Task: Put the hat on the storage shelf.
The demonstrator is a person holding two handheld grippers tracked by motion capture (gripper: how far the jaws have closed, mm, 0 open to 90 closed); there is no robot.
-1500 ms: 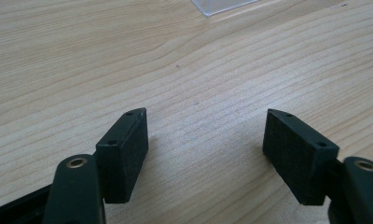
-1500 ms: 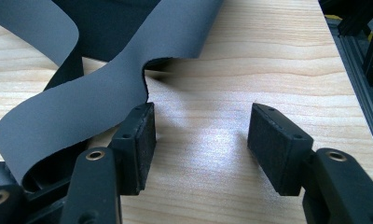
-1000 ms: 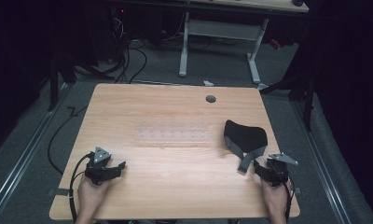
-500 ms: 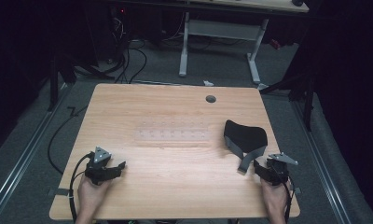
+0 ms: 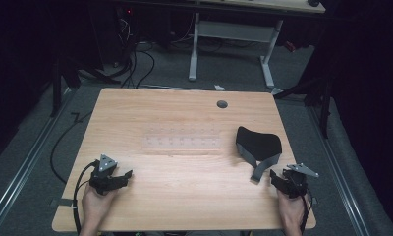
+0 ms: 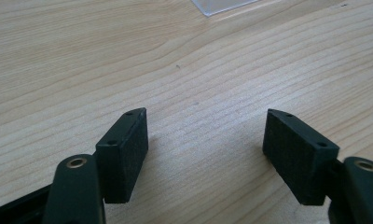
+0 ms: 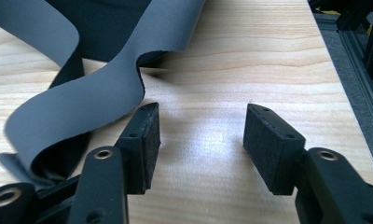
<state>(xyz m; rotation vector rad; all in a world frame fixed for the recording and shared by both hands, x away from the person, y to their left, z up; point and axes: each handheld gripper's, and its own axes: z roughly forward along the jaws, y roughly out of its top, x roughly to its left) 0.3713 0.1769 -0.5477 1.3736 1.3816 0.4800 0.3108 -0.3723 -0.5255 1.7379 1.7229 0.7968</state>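
- Nearest the person's edge of the worktop [image 5: 184, 196], the left claw [image 5: 126, 175] rests low on the wood, jaws wide apart with bare grain between them.
- At the other near corner, the right claw [image 5: 274, 177] also stands open and holds nothing; its jaws have just been closing a little, with only wood between the pads [image 7: 147, 140].
- Just beside that claw's left pad lies the grey strap [image 7: 96, 93] of a black eye mask [image 5: 258, 145], curling up off the wood in a loose wave.
- The mask looks light, soft and floppy; I judge it will sag and fold when lifted, not hold its shape.
- The strap's raised loop seems the easiest hold, since a pad can slip under it; the padded black body lies flatter.
- Further off, a clear flat sheet [image 5: 181, 141] lies mid-worktop, well apart from both claws.
- Beyond, a round cable hole [image 5: 222, 104] sits near the far edge.
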